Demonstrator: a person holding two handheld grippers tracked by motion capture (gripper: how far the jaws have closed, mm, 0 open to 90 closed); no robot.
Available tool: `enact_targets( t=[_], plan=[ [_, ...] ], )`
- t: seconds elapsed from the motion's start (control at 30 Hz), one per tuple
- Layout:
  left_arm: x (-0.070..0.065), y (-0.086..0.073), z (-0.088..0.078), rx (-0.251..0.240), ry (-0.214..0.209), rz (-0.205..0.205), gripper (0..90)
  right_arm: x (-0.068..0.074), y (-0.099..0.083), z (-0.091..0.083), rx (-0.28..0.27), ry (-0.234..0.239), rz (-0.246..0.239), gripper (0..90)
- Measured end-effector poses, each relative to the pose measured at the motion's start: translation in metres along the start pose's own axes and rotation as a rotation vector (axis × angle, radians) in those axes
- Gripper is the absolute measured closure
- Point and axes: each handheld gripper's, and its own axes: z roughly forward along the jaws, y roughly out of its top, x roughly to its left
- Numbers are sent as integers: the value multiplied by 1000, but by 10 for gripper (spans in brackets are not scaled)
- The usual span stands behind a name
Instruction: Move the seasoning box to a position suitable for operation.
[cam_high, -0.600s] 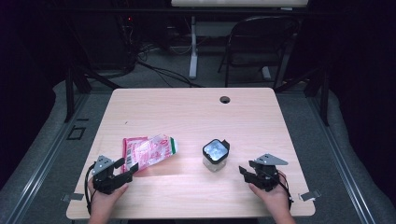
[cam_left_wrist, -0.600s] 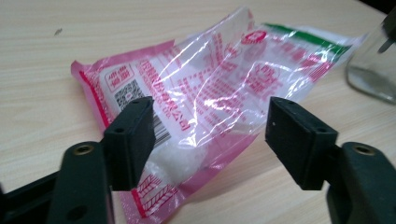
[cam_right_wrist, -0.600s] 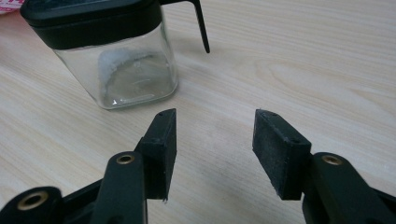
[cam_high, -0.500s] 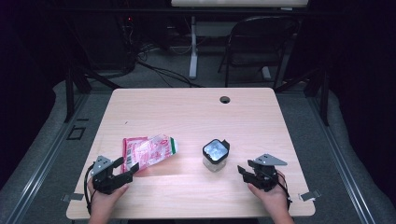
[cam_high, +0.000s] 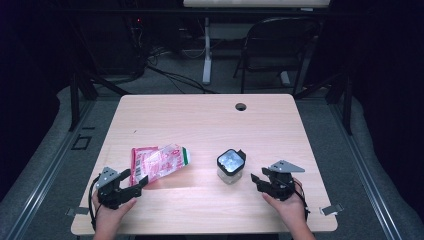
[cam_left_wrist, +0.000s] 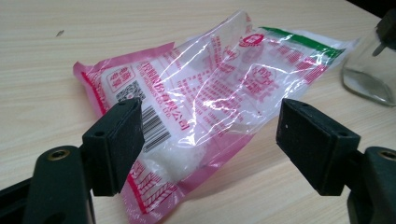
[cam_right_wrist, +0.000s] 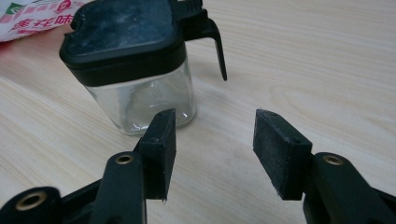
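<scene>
Left: my left tool (cam_high: 134, 186) rests low on the desk (cam_high: 200, 120) near its front left corner, held by my left hand (cam_high: 107, 220). Its jaws stand apart with nothing clamped. In the left gripper view the left tool (cam_left_wrist: 210, 135) looks along the pouch (cam_left_wrist: 210, 88), whose near end lies between the two jaws; I cannot tell whether either pad touches the film.

Centre left: the pouch (cam_high: 159, 162), clear film with pink print, a barcode at its near end and a green band at its far end, lies flat on the desk just ahead of the left tool.

Centre right: the jar (cam_high: 230, 165), clear glass with a black lid and a lever at its side, stands upright on the desk, near the pouch but apart from it.

Right: my right tool (cam_high: 256, 178), in my right hand (cam_high: 287, 207), points toward the jar, jaws apart and empty. In the right gripper view the right tool (cam_right_wrist: 215, 140) sits just short of the jar (cam_right_wrist: 135, 60), which stands off to the left of the gap.
</scene>
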Motion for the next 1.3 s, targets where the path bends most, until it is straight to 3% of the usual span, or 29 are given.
enact_targets(
  t=[0.07,0.13,0.17,0.27,0.43,0.57,0.83,0.97,1.3],
  plan=[
    [1,0,-1,13,1,-14,238,1,6,1,0,-6,-16,493],
    [5,0,0,55,-38,-45,305,2,10,3,-8,0,-17,500],
    [6,0,1,65,-42,-54,297,2,13,5,-6,-4,-35,507],
    [7,-1,2,59,-29,-51,315,1,18,14,27,17,-46,530],
    [7,-2,2,62,-10,-27,314,-4,21,26,43,-12,-54,557],
    [8,-2,2,50,-1,-24,315,-10,23,35,42,-27,-55,602],
    [8,-2,0,28,7,-15,323,-15,28,46,7,41,-18,672],
    [9,-3,0,28,11,-16,329,-14,26,54,25,26,-46,681],
    [10,-4,1,35,16,-15,347,-16,26,68,21,26,-59,716]
  ],
)
